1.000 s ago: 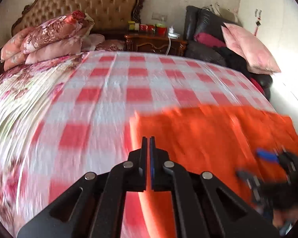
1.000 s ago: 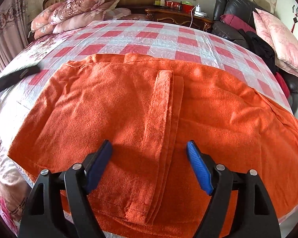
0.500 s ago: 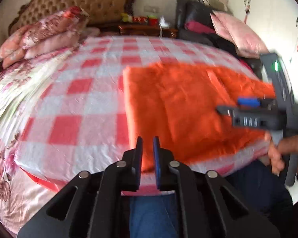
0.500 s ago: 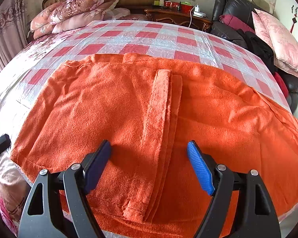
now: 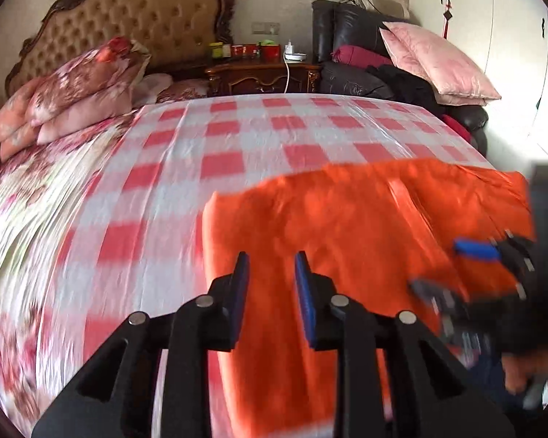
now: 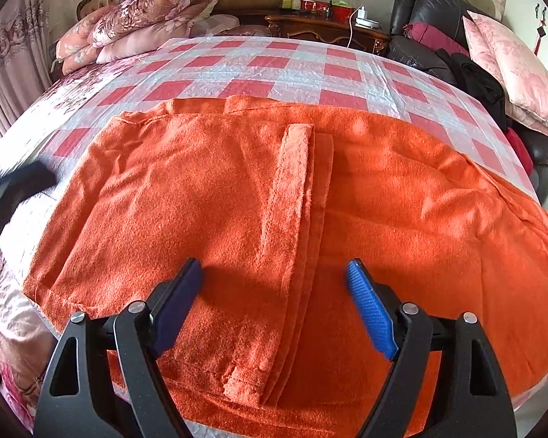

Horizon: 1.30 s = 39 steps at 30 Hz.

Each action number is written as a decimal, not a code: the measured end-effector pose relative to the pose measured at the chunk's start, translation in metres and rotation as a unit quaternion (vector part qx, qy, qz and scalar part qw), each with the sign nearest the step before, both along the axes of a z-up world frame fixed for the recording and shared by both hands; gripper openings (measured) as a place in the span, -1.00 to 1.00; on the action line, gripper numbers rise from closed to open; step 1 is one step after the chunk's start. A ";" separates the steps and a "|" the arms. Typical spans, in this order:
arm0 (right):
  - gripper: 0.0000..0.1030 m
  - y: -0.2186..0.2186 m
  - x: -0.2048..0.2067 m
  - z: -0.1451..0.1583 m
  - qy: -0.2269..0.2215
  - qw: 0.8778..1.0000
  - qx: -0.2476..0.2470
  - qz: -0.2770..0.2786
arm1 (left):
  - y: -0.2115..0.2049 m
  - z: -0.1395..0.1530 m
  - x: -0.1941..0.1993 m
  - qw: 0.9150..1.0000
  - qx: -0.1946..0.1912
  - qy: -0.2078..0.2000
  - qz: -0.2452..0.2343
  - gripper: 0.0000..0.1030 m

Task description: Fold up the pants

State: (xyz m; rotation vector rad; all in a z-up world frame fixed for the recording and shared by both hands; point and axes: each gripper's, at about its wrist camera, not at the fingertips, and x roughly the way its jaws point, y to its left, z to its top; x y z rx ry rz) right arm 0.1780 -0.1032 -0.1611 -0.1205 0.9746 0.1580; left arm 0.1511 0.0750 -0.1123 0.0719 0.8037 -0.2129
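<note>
A: My left black two-finger gripper [image 5: 270, 288] hovers parted over the fuzzy orange pants [image 6: 237, 197]; the right gripper [image 6: 274, 306] is spread wide above them.

B: The pants are flat on the red-and-white checked bedspread [image 6: 259, 62], carved headboard [image 5: 135, 22] behind.

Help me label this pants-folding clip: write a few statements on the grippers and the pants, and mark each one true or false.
1. The right gripper is open above the orange pants. True.
2. The left gripper is clamped on the cloth. False: its jaws stand apart with nothing between them.
3. The pants lie on the red-and-white checked sheet. True.
4. The pants are hanging off the headboard. False: they lie at the near end of the bed, far from it.
</note>
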 end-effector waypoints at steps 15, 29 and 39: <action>0.65 -0.004 -0.001 -0.002 0.011 1.000 0.009 0.005 | 0.015 -0.012 0.077 0.998 -0.016 0.045 0.036 -0.08; 0.68 -0.005 -0.002 -0.002 0.006 1.000 0.009 0.003 | 0.029 -0.044 -0.059 0.994 0.053 0.050 0.077 0.02; 0.69 -0.006 -0.001 -0.003 0.004 1.000 0.009 0.001 | 0.060 -0.042 -0.065 0.983 -0.120 0.100 0.099 -0.03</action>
